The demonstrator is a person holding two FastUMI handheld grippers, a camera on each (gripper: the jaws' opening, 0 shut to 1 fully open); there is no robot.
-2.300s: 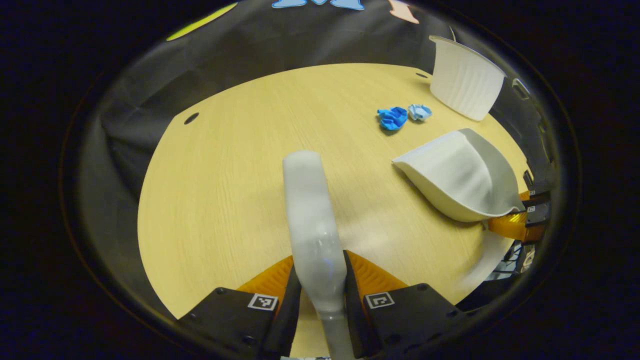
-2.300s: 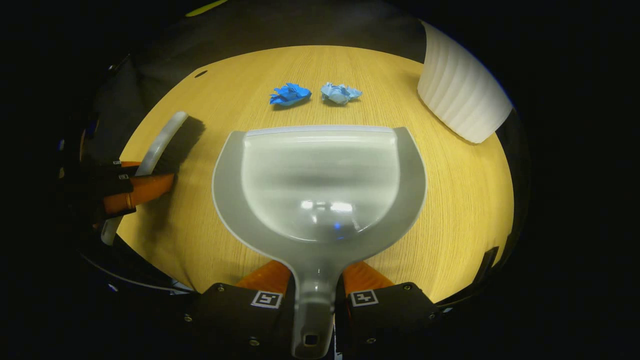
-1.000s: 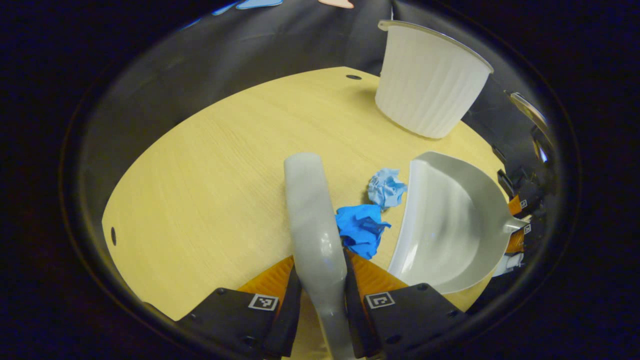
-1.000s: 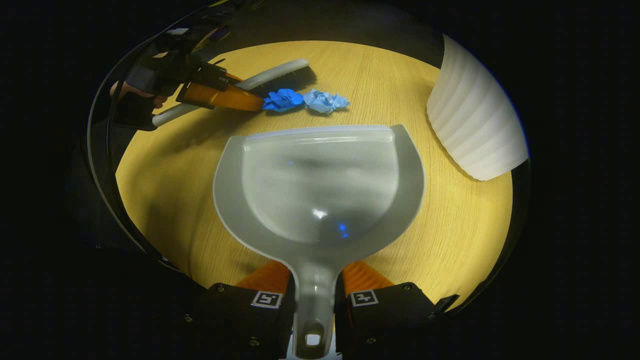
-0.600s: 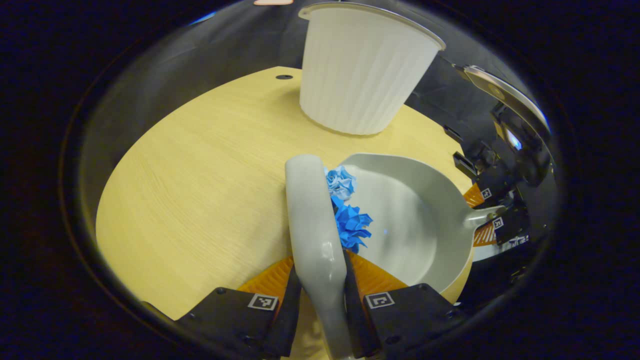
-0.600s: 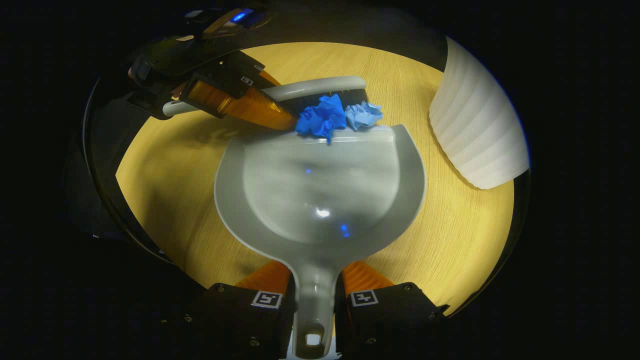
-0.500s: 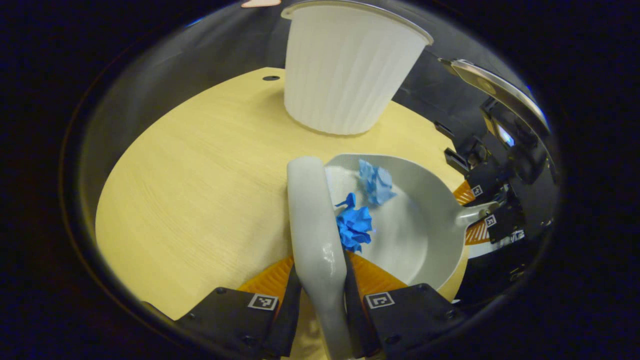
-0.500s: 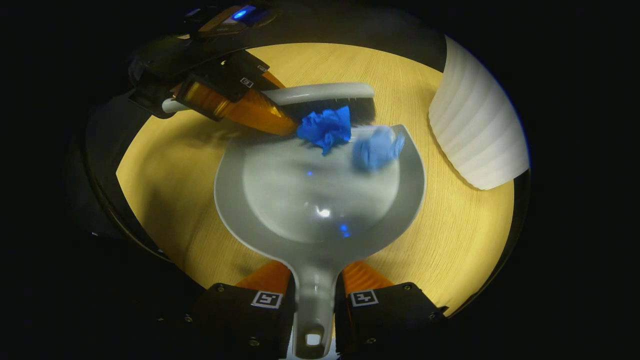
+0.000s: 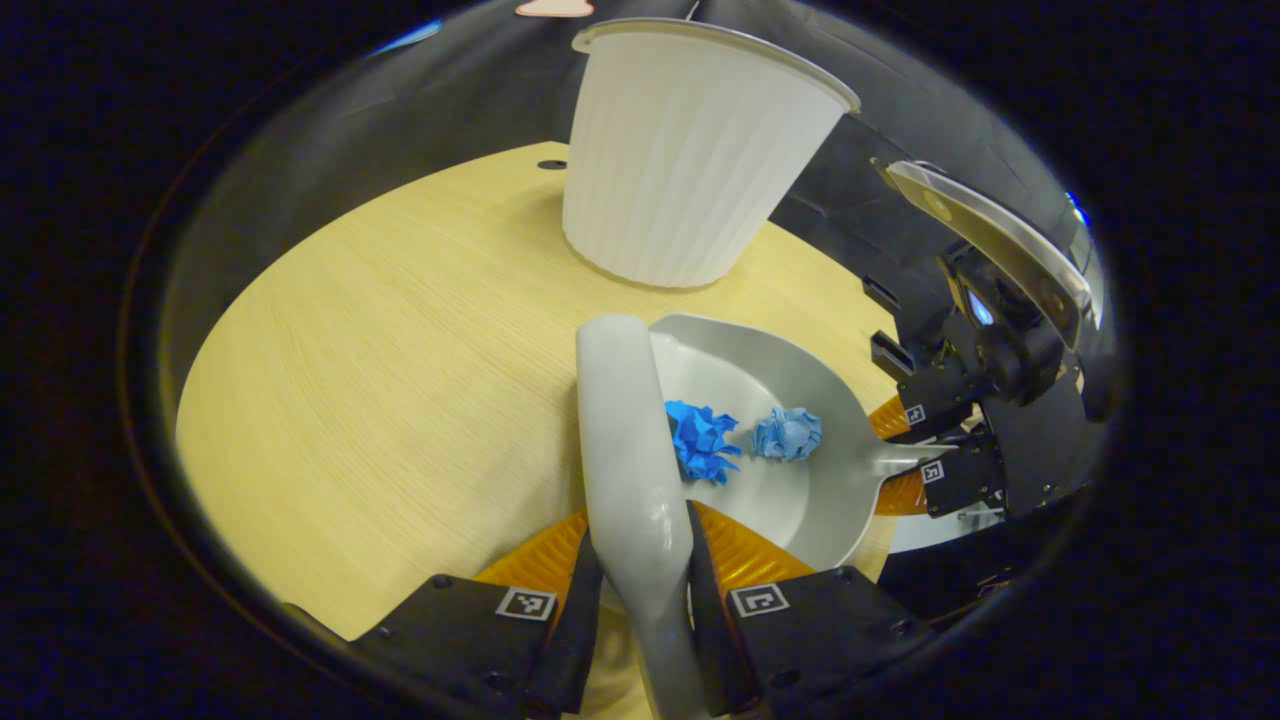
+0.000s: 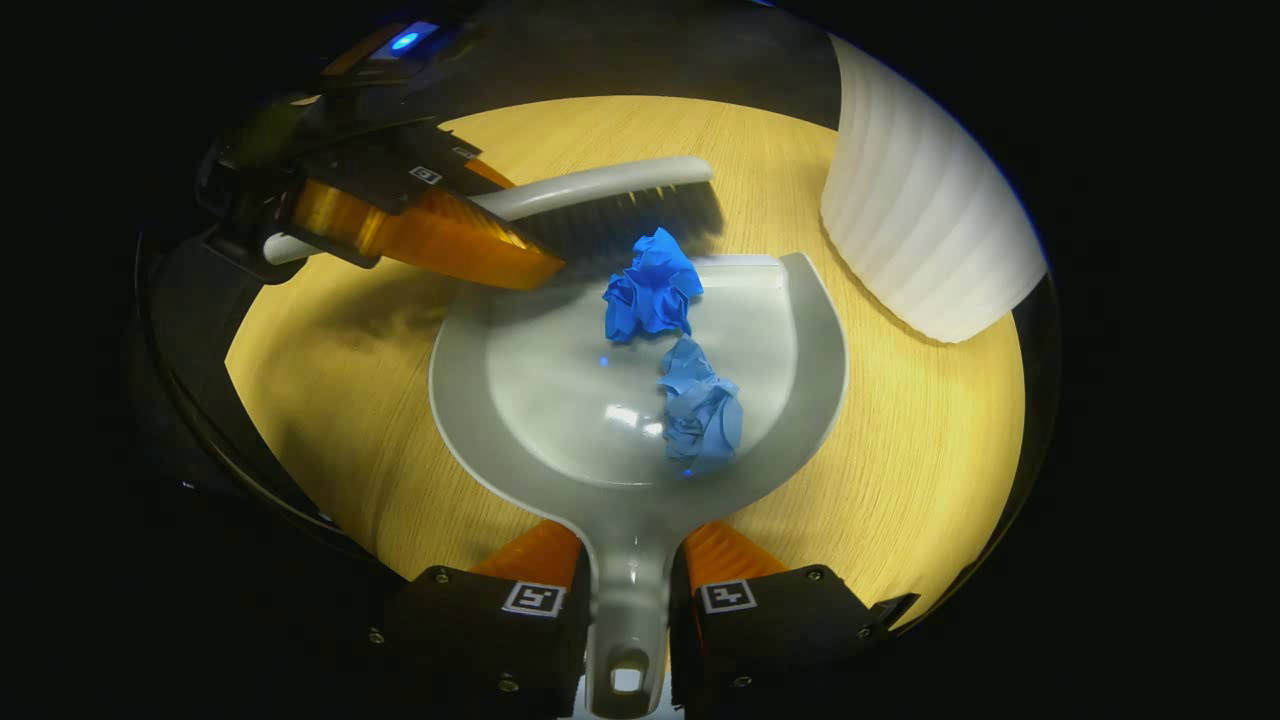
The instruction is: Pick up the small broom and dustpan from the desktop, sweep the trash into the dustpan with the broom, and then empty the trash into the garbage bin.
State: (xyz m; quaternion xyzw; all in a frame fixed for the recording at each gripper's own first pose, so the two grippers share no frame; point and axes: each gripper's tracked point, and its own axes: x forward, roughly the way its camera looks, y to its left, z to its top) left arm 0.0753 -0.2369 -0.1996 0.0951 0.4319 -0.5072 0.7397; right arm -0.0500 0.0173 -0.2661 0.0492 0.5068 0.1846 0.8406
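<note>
both paper scraps lie inside the dustpan

the left gripper [image 9: 640,590] clamps the grey plastic broom [image 9: 625,430]; the right gripper [image 10: 628,590] clamps the grey plastic dustpan [image 10: 800,330] flat on the wooden desktop [image 9: 380,340], with the dark blue crumpled paper [image 10: 650,290] at its far lip, the light blue crumpled paper [image 10: 700,405] nearer, and the white ribbed bin [image 10: 920,230] far right.

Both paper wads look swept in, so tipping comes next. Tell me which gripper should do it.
Right. The right gripper is shut on the dustpan handle, with the dark blue wad and light blue wad inside, and the white bin stands close beside it. The left gripper holds only the broom.
</note>
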